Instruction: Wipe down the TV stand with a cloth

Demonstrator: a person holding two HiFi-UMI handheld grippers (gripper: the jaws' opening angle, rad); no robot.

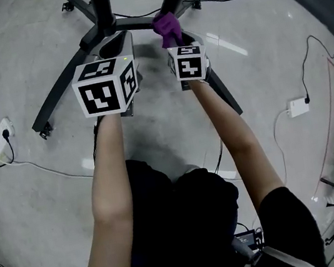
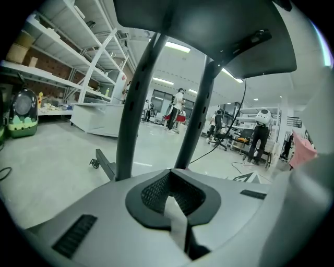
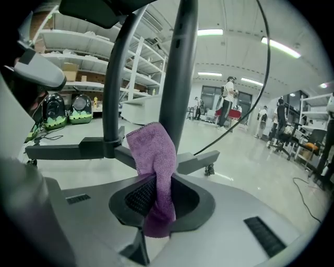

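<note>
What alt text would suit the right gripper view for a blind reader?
The right gripper is shut on a purple cloth, which sticks up in front of the dark poles of a TV stand. Shelves stand behind.

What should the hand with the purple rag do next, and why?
Probably ease the right gripper forward to press the purple cloth against the stand's pole: the cloth is clamped in its jaws, just before the pole, ready for wiping.

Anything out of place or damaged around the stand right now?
Nothing stands out. The purple cloth is bunched but clamped in the right gripper, close to the TV stand upright; the stand's legs look intact.
</note>
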